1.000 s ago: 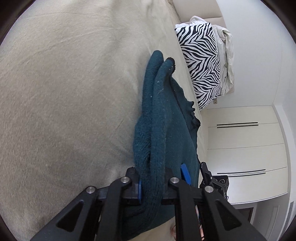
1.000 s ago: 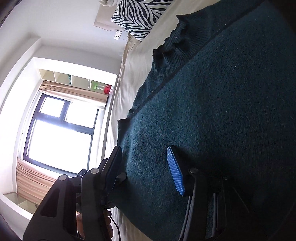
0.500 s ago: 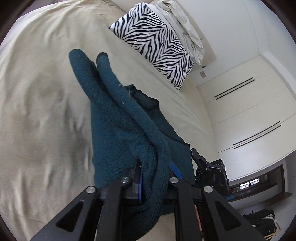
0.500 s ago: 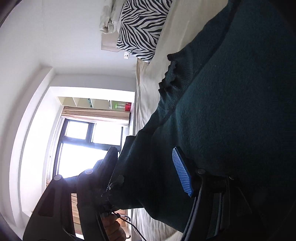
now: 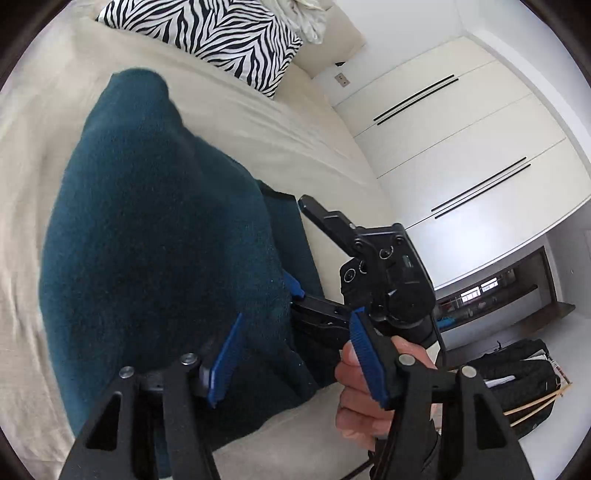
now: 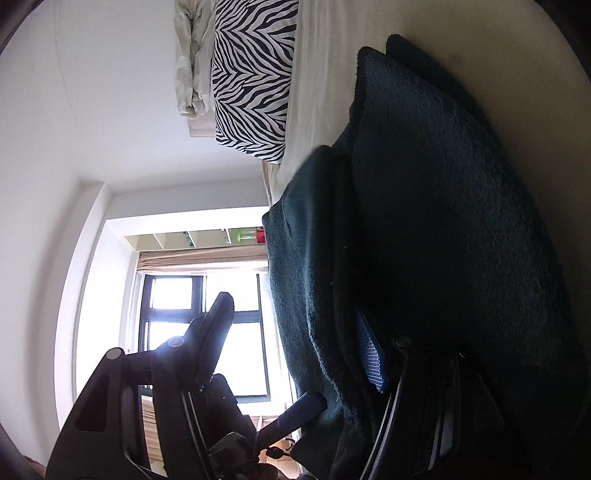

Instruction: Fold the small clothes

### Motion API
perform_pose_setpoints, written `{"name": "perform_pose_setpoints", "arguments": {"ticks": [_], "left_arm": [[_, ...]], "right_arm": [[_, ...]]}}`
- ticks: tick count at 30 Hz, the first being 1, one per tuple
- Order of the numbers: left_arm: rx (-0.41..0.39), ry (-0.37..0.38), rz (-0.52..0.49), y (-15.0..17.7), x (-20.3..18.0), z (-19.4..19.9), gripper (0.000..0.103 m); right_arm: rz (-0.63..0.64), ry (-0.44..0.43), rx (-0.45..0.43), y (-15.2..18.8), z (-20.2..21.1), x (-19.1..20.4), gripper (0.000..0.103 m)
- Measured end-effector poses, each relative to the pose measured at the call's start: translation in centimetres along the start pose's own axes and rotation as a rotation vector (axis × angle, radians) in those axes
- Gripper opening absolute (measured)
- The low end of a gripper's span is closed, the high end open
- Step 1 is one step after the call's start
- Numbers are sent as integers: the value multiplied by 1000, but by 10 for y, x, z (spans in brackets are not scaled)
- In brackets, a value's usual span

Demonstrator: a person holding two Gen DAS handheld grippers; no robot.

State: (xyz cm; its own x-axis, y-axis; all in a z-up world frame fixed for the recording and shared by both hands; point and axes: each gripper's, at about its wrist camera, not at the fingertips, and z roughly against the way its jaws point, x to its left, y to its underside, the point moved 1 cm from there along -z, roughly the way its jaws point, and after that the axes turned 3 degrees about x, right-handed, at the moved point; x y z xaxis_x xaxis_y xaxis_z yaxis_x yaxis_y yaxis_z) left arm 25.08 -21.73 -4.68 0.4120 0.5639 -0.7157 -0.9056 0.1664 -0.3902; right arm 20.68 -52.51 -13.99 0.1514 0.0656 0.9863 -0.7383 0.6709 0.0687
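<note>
Sweater: the dark teal sweater (image 5: 155,236) lies on the bed (image 5: 258,122), bunched into a thick soft heap; one part is laid over another, and a flat part with a dark edge pokes out on the side near the right claw

Done: I think one fold is made, since cloth sits on cloth; the heap looks shorter than a spread-out sweater would

Left: the pile is lumpy, not flat or neat; it may need another fold and a pat down; I cannot tell how many folds are under the top layer

Left claw: the left claw (image 5: 295,362) is wide open; its blue pads (image 5: 225,360) stand well apart; one pad rests against the edge of the sweater, the other is in the air in front of the person's hand (image 5: 364,398); it grips nothing

Right claw: the right claw (image 6: 295,347) is also spread wide; one finger is out in the air in front of the window (image 6: 207,325); the other, with the blue pad, is tucked in against the sweater; cloth lies between the two fingers, but they do not pinch it

Around: a zebra pillow (image 5: 218,33) sits at the head of the bed, well apart from the sweater; white closet doors (image 5: 461,147) stand past the bed
</note>
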Motion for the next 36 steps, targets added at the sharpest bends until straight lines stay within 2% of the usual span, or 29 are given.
{"name": "perform_pose_setpoints", "arguments": {"ticks": [3,5,8,10,11,13,17,23,27,31,36], "left_arm": [[-52,-8,2,4,10,31,63],[-80,-43,2,4,21,45,63],[-83,-56,40,5,40,55,63],[-79,-65,36,17,42,57,63],[-75,-71,23,19,40,56,63],[-64,-84,-7,22,35,51,63],[-30,-117,-91,32,20,38,63],[-7,-129,-128,42,8,24,63],[8,-139,-134,43,3,16,63],[16,-159,-154,38,1,7,63],[4,-170,-157,30,0,4,63]], "right_arm": [[40,59,23,5,-12,7,61],[61,112,38,7,-16,11,61],[103,220,61,10,-25,18,58],[158,314,75,12,-33,24,41],[185,380,81,12,-36,26,24],[210,451,87,11,-40,28,16],[293,545,78,9,-32,44,13],[387,626,19,8,2,71,13],[352,690,9,-1,26,52,13],[315,640,-18,-5,50,37,13],[325,642,-13,-5,53,39,13]]}}
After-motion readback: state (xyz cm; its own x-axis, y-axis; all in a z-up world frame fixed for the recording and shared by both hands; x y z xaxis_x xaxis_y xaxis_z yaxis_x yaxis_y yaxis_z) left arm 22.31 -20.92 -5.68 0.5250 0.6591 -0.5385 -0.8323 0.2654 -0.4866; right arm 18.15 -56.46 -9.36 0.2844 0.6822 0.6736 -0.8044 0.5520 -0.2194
